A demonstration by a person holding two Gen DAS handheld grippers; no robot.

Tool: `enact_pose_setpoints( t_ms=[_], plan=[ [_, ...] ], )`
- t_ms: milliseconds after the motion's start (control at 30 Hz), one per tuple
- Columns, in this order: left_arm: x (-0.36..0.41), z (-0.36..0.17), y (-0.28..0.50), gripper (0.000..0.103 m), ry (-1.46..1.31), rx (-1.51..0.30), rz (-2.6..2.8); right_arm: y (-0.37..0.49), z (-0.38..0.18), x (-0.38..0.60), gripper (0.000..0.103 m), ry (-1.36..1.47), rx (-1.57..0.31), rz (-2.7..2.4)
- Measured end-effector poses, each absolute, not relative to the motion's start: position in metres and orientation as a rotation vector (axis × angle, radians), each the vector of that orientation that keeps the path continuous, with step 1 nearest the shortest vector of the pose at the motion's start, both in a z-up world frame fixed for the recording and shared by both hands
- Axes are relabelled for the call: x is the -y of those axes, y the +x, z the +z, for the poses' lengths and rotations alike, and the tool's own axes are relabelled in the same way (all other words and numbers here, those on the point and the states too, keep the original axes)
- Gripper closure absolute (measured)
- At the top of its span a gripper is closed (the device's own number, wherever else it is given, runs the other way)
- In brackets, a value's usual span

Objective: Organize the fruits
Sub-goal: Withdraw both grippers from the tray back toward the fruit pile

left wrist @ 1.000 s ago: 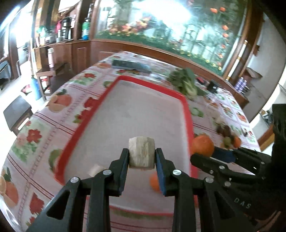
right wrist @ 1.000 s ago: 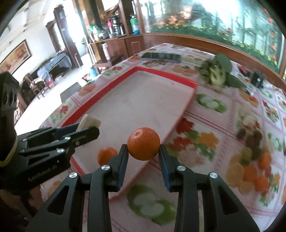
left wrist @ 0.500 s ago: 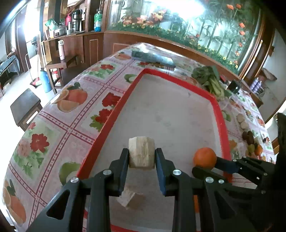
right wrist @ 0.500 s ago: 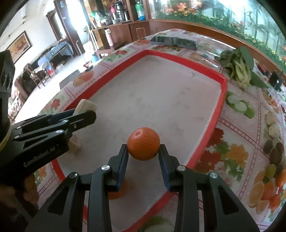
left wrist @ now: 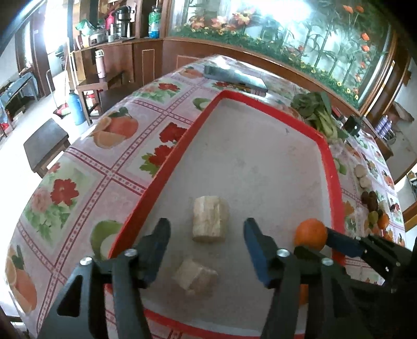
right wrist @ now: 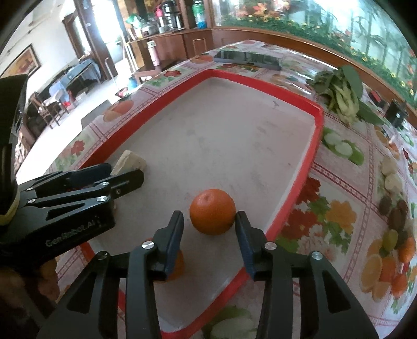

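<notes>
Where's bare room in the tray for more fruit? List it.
Free: the tray floor from the pale chunk and orange out to the far rim, toward the greens. Crowded: the near end, with both chunks, both oranges, and the opening left gripper and right gripper.

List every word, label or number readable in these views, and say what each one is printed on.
"GenRobot.AI": embossed on the black body of the left tongs, seen in the right wrist view; its last letters are faint.
The bottles on the far cabinet carry labels too small and blurred to read.
Nothing else readable: the tablecloth shows only pictures of fruit and flowers.
</notes>
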State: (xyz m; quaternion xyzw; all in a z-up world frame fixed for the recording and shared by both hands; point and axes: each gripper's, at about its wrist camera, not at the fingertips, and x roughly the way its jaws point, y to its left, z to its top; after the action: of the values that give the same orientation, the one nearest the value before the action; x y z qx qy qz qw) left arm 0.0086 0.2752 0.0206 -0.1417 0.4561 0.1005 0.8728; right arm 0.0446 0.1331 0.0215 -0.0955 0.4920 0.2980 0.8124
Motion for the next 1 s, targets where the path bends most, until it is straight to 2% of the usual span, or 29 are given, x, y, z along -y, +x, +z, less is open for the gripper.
enact_pose_setpoints(
  t_ms=[233,467,800,1000],
  plan=[
    [-0.27,0.032,-0.003,0.025,-0.338,-0.931,0.237,0.028,0.043,-0.112,0.06,-0.124,-1.02,0.624],
    [-0.243,0.044,-0.005,0.024,-0.342,-0.918,0.199,0.009,0.054,-0.073,0.056,-0.054,-1.005,0.589],
    [-0.157,0.065,-0.003,0.021,-0.241,-0.91,0.046,0.004,0.05,0.014,0.054,0.09,-1.015,0.448],
    [-0.106,0.057,0.001,0.02,-0.166,-0.963,-0.051,0.012,0.047,0.085,0.054,0.146,-0.979,0.305]
  ],
)
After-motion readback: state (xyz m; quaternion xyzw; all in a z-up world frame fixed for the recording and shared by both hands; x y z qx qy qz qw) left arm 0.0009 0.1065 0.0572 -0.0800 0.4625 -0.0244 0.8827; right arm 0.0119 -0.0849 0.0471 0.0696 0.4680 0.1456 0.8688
